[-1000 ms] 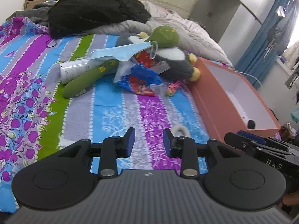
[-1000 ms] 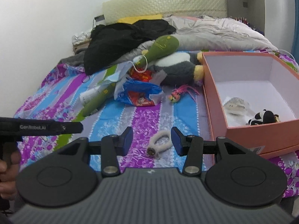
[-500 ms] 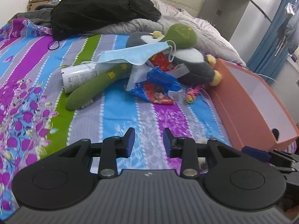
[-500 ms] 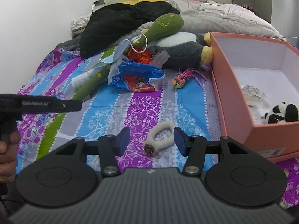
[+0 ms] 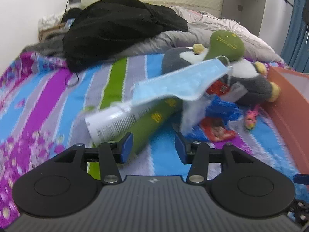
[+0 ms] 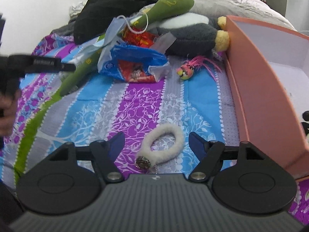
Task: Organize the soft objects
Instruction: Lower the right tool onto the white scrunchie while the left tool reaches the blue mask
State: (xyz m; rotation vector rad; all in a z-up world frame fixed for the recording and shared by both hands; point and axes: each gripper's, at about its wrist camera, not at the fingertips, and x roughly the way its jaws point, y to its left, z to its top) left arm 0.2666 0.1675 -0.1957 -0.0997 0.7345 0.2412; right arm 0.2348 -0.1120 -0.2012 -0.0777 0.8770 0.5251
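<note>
Fluffy white hair loop lies flat on the striped bedspread, between the spread blue fingertips of the right gripper, which is wide open and grips nothing; neither pad touches the loop. Just right of it stands the orange box, with a black-and-white plush partly seen inside. Farther up the bed lie a pink-tufted toy, a blue snack bag and a grey penguin plush. The left gripper is also open and empty, its fingers close before the long green plush, beside a white tube, with a blue face mask draped over both.
</note>
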